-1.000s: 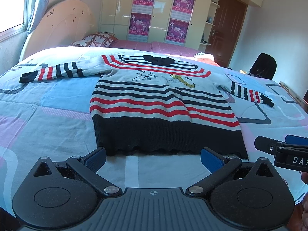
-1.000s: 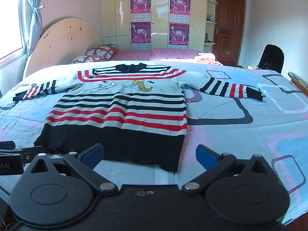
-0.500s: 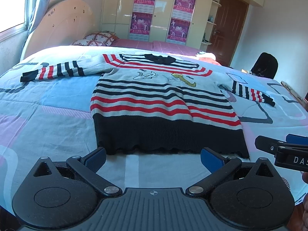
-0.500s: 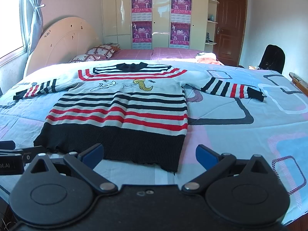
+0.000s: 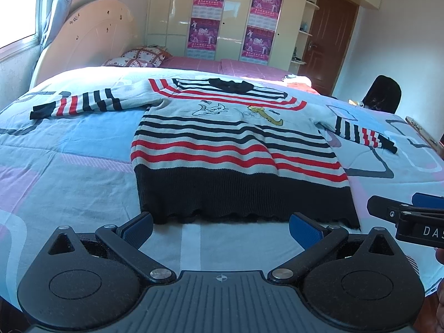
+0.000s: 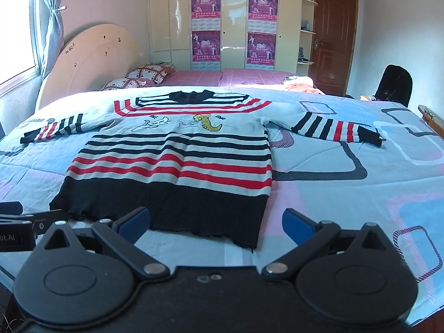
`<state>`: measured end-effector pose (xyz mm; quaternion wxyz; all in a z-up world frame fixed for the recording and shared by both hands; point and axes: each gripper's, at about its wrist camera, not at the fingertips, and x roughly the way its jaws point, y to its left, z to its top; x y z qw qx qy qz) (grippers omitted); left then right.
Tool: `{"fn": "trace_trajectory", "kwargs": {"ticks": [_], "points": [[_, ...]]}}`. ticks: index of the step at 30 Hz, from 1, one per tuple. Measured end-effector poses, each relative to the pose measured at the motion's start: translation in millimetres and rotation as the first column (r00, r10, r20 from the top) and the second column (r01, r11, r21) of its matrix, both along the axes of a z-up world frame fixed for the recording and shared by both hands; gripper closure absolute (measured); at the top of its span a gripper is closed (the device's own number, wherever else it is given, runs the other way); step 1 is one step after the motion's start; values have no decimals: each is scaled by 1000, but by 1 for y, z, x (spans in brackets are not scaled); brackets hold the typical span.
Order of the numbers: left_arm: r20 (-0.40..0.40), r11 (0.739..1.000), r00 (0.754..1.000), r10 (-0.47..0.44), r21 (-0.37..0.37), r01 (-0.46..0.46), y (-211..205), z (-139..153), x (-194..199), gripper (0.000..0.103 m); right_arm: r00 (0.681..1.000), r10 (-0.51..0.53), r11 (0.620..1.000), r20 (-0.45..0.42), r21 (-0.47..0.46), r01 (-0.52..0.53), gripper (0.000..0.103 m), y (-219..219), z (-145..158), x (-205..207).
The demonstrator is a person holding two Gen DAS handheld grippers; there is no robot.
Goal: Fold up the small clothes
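Observation:
A small striped sweater [image 5: 233, 149] lies flat, face up, on the bed, both sleeves spread out and its black hem nearest me. It also shows in the right wrist view [image 6: 177, 161]. My left gripper [image 5: 220, 227] is open and empty, just short of the hem's middle. My right gripper [image 6: 216, 220] is open and empty, just short of the hem's right corner. The right gripper's tip shows at the right edge of the left wrist view [image 5: 402, 213]. The left gripper's tip shows at the left edge of the right wrist view [image 6: 30, 220].
The bed has a light blue and pink patterned cover [image 5: 69, 166]. Pillows [image 6: 144, 73] and a curved headboard [image 6: 91, 55] stand at the far left. A black chair [image 6: 396, 82] and a brown door [image 6: 333, 36] are at the far right.
Both views have shifted slightly, with the sweater sitting a little lower in frame. Both grippers stay open and the sweater has not moved.

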<state>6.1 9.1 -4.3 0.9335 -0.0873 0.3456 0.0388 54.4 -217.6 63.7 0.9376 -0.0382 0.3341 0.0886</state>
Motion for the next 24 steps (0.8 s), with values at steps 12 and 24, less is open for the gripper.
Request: {"fn": "trace_trajectory", "kwargs": {"ticks": [12, 24], "points": [[-4, 1000, 1000, -2, 1, 2, 1, 0, 3, 0, 1000, 3, 1000, -5, -2, -3, 1, 2, -1, 2], [1, 995, 1000, -18, -96, 18, 23, 0, 21, 0, 1000, -9, 1000, -1, 3, 9, 1, 4, -2, 13]]}}
